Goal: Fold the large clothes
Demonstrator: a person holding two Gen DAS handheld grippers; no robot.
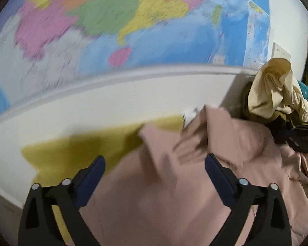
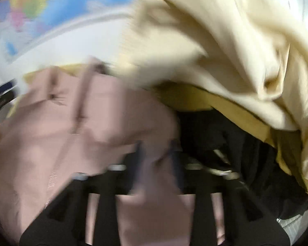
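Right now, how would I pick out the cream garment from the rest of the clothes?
Find the wall map, then follow its lower right corner down to the clothes heap. The cream garment is the top of that heap, standing up in a crumpled peak, paler than the pink garment spread flat below it.

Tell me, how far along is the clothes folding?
Early on. Nothing looks folded yet. In hand: the pink garment lies rumpled over a yellow cloth; the left gripper hovers open above it, and the blurred right gripper has pink fabric between its jaws. Left: a heap with a cream garment.
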